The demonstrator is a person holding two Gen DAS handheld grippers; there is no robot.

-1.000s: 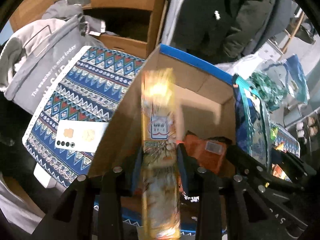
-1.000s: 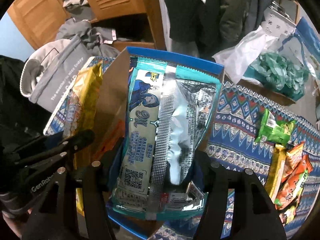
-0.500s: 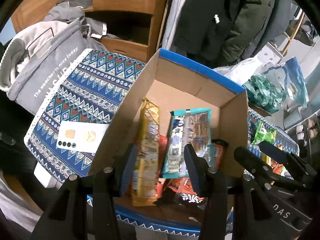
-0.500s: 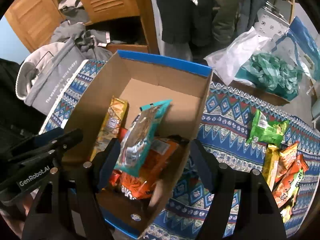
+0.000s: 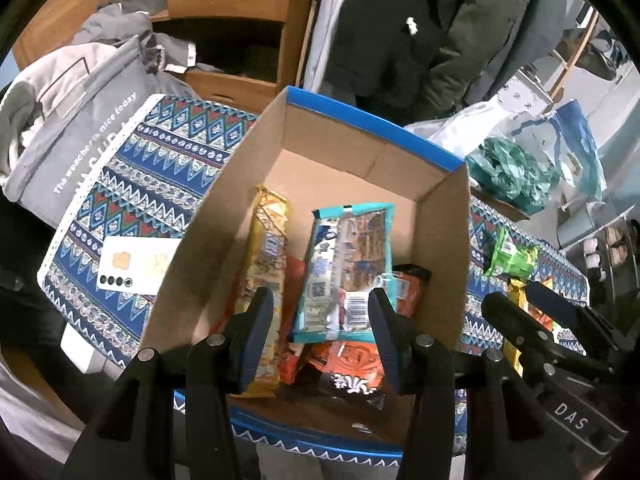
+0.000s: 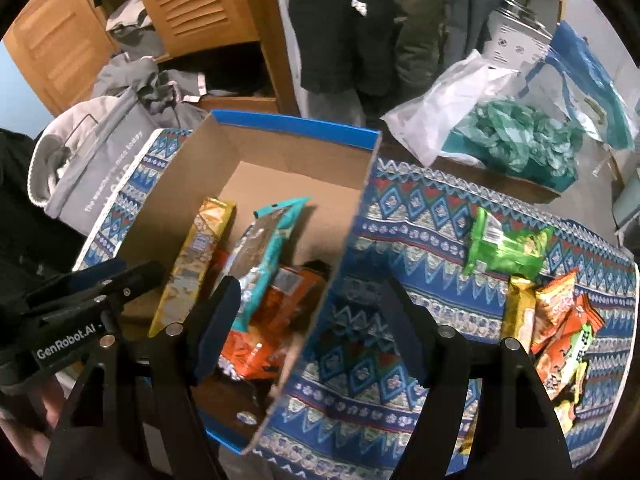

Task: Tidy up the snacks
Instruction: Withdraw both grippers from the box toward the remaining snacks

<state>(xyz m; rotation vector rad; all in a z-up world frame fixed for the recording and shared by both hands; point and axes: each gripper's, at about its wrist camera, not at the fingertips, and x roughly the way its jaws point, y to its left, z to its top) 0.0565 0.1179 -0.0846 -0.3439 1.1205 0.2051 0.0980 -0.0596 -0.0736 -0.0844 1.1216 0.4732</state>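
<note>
A cardboard box with a blue rim stands on the patterned tablecloth. Inside it lie a long yellow packet, a teal packet and orange packets. My left gripper hangs open above the box's near end, nothing between its fingers. My right gripper is open and empty over the box's right wall. To its right on the cloth lie a green packet, a yellow packet and orange packets. The left gripper shows at the left of the right wrist view.
A white phone lies on the cloth left of the box. A grey bag sits beyond the table's left edge. A clear plastic bag of green wrappers rests at the back right. Wooden cabinets and dark coats stand behind.
A second ago the left gripper held the yellow packet and the right held the teal one. Both packets now lie in the box, both grippers are open, and the right one has shifted rightwards.
</note>
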